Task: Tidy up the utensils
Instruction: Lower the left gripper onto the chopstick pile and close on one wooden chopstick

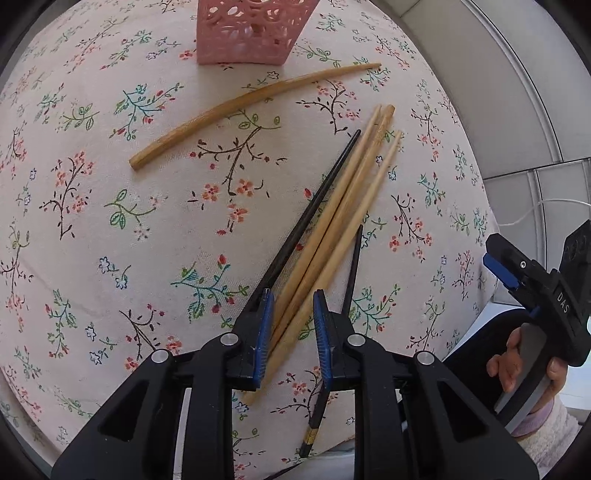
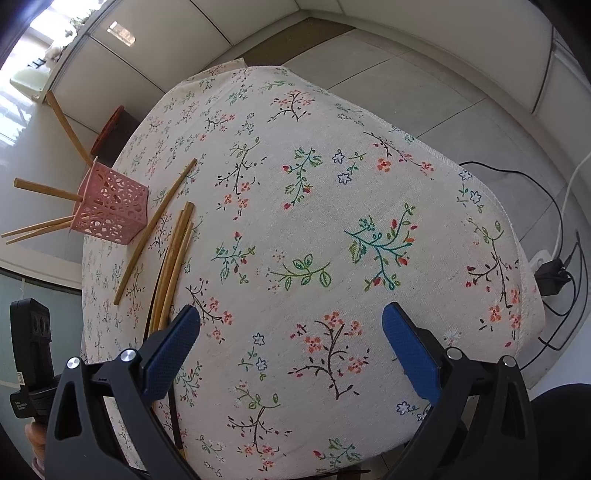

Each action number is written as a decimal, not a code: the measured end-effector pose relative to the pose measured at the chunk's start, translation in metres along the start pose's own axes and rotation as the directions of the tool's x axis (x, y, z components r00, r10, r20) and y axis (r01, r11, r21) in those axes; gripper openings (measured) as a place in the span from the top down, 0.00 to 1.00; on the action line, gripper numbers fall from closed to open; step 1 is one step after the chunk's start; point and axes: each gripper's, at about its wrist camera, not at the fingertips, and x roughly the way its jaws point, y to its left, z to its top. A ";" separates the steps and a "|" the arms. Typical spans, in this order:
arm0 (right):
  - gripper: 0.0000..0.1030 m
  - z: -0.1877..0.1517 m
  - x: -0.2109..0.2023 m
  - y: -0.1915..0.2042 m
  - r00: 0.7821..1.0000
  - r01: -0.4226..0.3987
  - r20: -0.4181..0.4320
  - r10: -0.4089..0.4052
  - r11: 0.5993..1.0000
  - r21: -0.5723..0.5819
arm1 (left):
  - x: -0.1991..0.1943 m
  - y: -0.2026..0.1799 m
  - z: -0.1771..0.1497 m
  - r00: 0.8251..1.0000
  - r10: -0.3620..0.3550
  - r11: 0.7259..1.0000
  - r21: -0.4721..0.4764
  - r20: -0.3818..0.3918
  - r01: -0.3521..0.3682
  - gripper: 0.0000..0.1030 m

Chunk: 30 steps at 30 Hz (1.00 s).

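A pink lattice holder [image 1: 251,31] stands at the far edge of the floral table; in the right wrist view the holder [image 2: 110,206] has several wooden chopsticks [image 2: 48,190] sticking out. A lone wooden chopstick [image 1: 243,110] lies in front of it. A bundle of pale wooden chopsticks [image 1: 343,225] lies between two black chopsticks [image 1: 306,221]. My left gripper [image 1: 291,299] is open, its pads on either side of the bundle's near ends, not closed on them. My right gripper [image 2: 291,314] is open and empty above bare cloth; the right gripper also shows in the left wrist view [image 1: 535,273].
The floral tablecloth [image 2: 332,221] covers a small table whose edges fall off close on all sides. Tiled floor, a power adapter [image 2: 552,275] and cables lie to the right. A red stool [image 2: 110,127] stands beyond the table.
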 end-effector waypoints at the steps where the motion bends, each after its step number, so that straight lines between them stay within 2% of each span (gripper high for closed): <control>1: 0.07 0.000 0.001 0.000 1.000 0.002 -0.001 -0.002 1.000 -0.002 | 0.001 -0.002 -0.001 1.000 0.022 1.000 0.006 -0.006 -0.022 0.79; 2: 0.07 0.000 0.001 0.001 1.000 0.006 0.001 -0.006 1.000 -0.005 | 0.004 -0.002 -0.002 0.999 0.046 0.999 0.014 -0.009 -0.045 0.80; 12: 0.07 0.001 0.005 0.002 0.999 0.035 -0.001 -0.035 0.999 -0.023 | -0.002 -0.006 -0.005 0.997 0.072 0.997 0.040 -0.007 -0.072 0.83; 16: 0.07 0.000 0.008 0.006 0.999 0.034 -0.009 -0.034 0.999 -0.029 | -0.007 0.007 -0.007 1.000 0.016 1.000 0.010 -0.010 -0.016 0.83; 18: 0.07 0.000 0.010 0.008 0.999 0.036 -0.011 -0.036 0.999 -0.035 | -0.007 0.011 -0.008 1.000 0.026 1.000 0.004 -0.009 -0.026 0.83; 24: 0.07 -0.002 0.014 0.014 0.999 0.037 -0.018 -0.038 0.998 -0.047 | -0.007 0.018 -0.012 1.000 -0.005 1.000 -0.014 -0.010 0.005 0.85; 27: 0.07 -0.003 0.015 0.017 0.999 0.043 -0.017 -0.044 0.997 -0.059 | -0.008 0.018 -0.012 1.000 0.021 1.000 -0.001 -0.002 -0.021 0.86; 30: 0.07 -0.003 0.016 0.017 0.998 0.052 -0.016 -0.053 0.997 -0.063 | -0.007 0.012 -0.015 0.997 0.076 0.996 0.052 0.007 -0.076 0.87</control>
